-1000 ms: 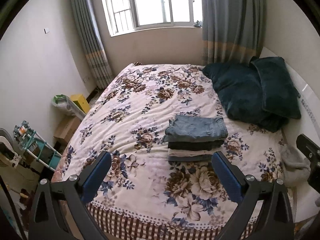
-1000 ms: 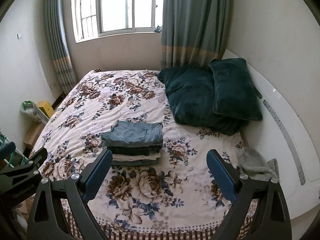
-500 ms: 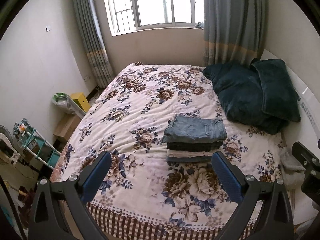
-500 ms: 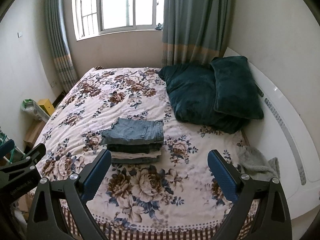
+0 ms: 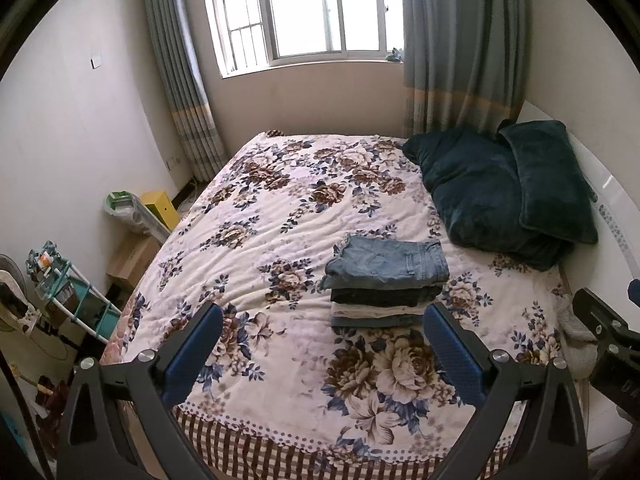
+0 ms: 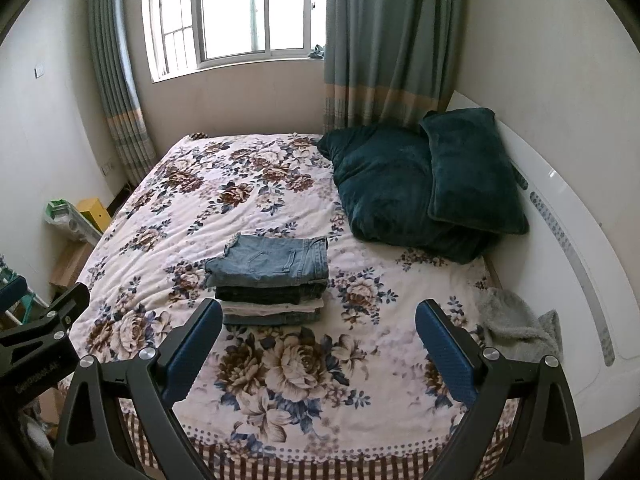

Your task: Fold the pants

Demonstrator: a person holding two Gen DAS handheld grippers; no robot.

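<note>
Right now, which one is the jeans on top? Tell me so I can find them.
Find the big bed with the flowery blanket, then the two dark green pillows at its right side. Just left of them sits a neat stack of folded pants. The light blue jeans are the top layer, paler than the dark and cream pairs beneath.

Bare floral bedspread (image 5: 280, 224) is seen left of and in front of the stack of folded pants (image 5: 386, 280); the headboard side is blocked by two dark green pillows (image 6: 420, 184); a grey towel (image 6: 516, 324) is found at the right edge.
</note>
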